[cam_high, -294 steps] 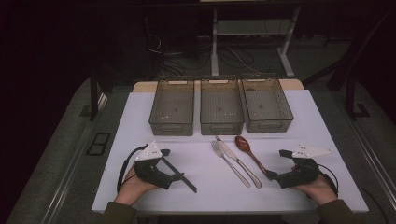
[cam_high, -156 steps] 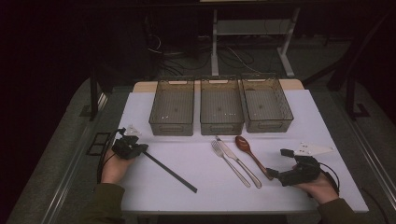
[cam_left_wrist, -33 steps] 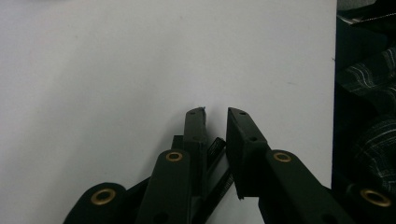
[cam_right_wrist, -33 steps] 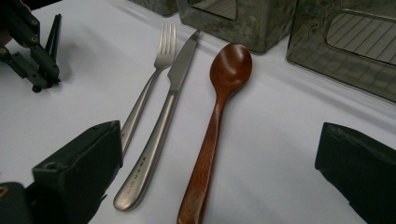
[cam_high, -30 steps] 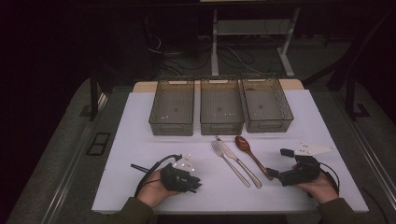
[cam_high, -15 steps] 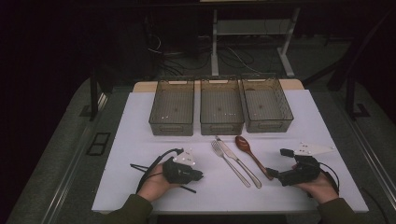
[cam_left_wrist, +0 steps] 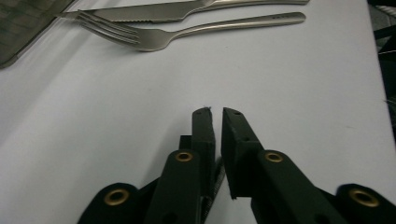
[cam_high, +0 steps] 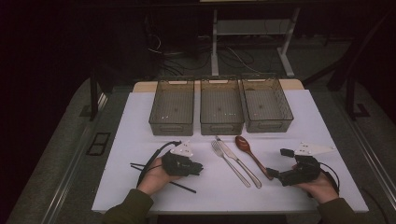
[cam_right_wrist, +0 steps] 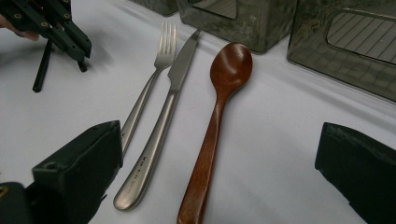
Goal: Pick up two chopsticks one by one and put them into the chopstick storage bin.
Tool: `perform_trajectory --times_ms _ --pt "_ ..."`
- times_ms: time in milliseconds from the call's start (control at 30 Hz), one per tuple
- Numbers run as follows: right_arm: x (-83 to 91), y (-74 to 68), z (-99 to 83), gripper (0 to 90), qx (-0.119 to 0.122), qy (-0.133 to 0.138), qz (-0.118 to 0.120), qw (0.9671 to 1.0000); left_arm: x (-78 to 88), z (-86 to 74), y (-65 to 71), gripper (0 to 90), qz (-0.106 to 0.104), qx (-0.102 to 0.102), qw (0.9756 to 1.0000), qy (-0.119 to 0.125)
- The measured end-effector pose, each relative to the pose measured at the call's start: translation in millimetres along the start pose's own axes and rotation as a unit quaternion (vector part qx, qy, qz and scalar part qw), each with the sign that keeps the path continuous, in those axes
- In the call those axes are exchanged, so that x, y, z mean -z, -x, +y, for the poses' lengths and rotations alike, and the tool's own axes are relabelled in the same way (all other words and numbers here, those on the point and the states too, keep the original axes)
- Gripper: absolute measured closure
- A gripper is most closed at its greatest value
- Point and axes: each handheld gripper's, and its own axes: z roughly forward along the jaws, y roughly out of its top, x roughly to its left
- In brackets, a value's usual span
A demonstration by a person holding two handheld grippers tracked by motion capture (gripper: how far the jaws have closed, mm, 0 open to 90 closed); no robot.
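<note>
My left gripper (cam_high: 200, 167) lies on the white table (cam_high: 140, 121), pointing right toward a steel fork (cam_high: 229, 161) and knife (cam_high: 239, 161). Its jaws have just been opening to a narrow slit (cam_left_wrist: 218, 122), and the table shows through with nothing between the tips. Black chopsticks (cam_high: 184, 187) lie on the table, running under that hand. My right gripper (cam_high: 280, 164) rests at the right, open wide. The end of a brown wooden spoon's (cam_right_wrist: 224, 93) handle lies between its jaws (cam_right_wrist: 219, 168), untouched. The right gripper view also has the fork (cam_right_wrist: 149, 88), the knife (cam_right_wrist: 168, 107) and the left gripper (cam_right_wrist: 84, 49).
Three smoky transparent bins (cam_high: 172, 105) (cam_high: 221, 103) (cam_high: 267, 101) stand side by side at the far edge, just beyond the cutlery. Dark floor, cables and a stand's legs lie beyond the table.
My left hand has crept a little away from the front edge and to the right, while the chopsticks stayed on the table. The right hand has not moved.
</note>
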Motion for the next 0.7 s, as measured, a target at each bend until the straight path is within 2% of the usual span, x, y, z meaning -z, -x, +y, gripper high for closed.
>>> perform_trajectory --times_ms 200,267,333,533,700 --pt "0.1 -0.3 -0.1 0.3 0.001 0.0 0.0 1.0 -6.5 -0.9 2.1 77.9 -0.008 -0.014 0.9996 -0.024" --pt "0.2 -0.2 -0.1 0.3 0.0 0.0 0.0 1.0 -9.1 -1.7 2.5 79.3 -0.01 -0.013 0.9995 -0.027" --pt "0.0 0.0 0.0 0.3 0.0 0.0 0.0 1.0 -10.2 -2.5 2.1 81.6 -0.012 -0.01 0.9996 -0.024" --pt "-0.8 -0.1 -0.2 0.3 0.002 -0.001 0.0 1.0 -10.9 -1.8 -3.4 83.6 -0.014 -0.02 0.9996 -0.017" --pt "-1.3 0.1 -0.1 0.3 0.003 -0.001 0.001 1.0 -12.2 3.3 -15.5 84.1 0.003 -0.014 0.9999 -0.009"
